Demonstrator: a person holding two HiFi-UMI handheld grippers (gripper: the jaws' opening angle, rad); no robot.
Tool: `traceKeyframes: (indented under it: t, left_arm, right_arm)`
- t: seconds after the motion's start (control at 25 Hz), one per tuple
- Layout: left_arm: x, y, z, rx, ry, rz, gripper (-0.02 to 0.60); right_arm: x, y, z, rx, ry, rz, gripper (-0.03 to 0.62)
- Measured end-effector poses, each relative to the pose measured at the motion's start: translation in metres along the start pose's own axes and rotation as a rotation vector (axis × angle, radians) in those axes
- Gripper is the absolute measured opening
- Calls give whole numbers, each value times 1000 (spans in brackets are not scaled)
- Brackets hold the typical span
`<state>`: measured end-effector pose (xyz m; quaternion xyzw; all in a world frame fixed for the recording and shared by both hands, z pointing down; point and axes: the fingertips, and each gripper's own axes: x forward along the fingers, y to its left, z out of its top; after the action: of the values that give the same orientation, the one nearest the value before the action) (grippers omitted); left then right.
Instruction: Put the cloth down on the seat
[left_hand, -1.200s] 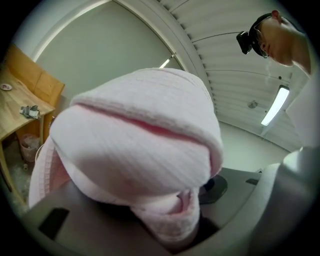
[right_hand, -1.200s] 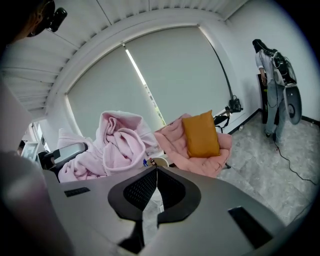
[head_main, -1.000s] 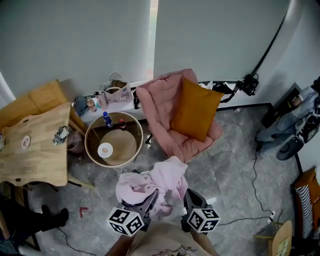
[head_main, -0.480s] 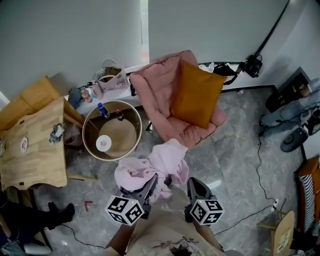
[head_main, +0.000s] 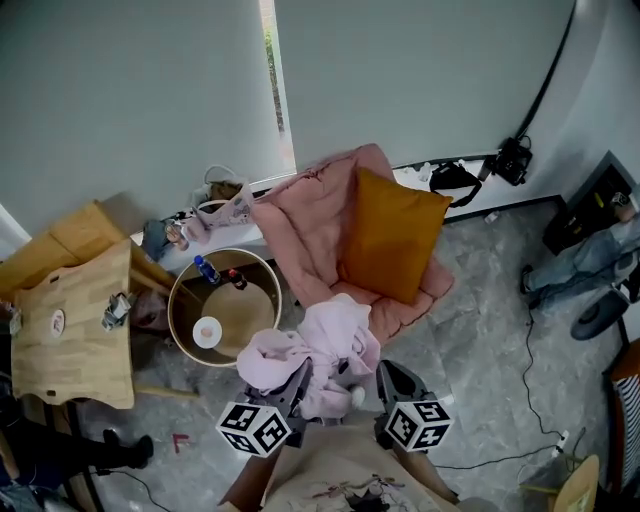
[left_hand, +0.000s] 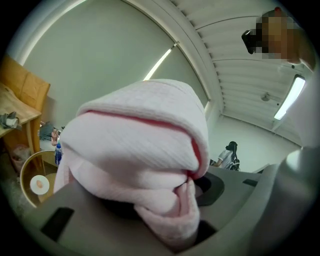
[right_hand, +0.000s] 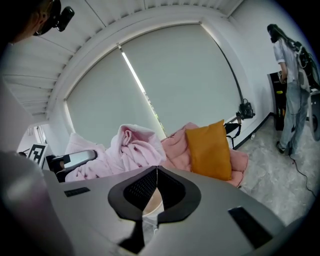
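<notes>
While I carry the cloth (head_main: 325, 345): it sits bunched in a pink heap in my left hand-held gripper (head_main: 297, 380), up off the floor and just short of the front edge of the seat (head_main: 395, 318).
Left hand-held gripper: pinching a fold of the cloth. Its jaws have just been closing, with the fabric between them.
Right hand-held gripper (head_main: 392, 378): jaws pressed together on nothing, just beside the cloth.
Seat: a pink armchair ahead. An orange cushion (head_main: 392, 235) leans on its back, and the front of the seat is bare.
Step in hand: I judge it to be the carry to the chair. The cloth is not yet down.
Next move: bring the bundle over the bare part of the seat and lower it until it rests there. Then spread the left jaws and draw back without dragging fabric along.
Watch: the round table (head_main: 171, 308) stands just left of the chair, so I should keep the hanging folds off it.
</notes>
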<state>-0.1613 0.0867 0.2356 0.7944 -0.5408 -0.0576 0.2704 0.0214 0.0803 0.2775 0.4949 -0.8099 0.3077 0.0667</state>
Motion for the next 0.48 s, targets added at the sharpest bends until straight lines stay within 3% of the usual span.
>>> traceKeyframes:
  t: [0.16, 0.48]
  left_arm:
    - [38, 2, 20, -31, -38, 25, 207]
    - [80, -23, 48, 97, -57, 66, 206]
  right_arm:
    - [15, -10, 17, 22, -10, 61, 20]
    - [9, -57, 35, 93, -58, 48, 20]
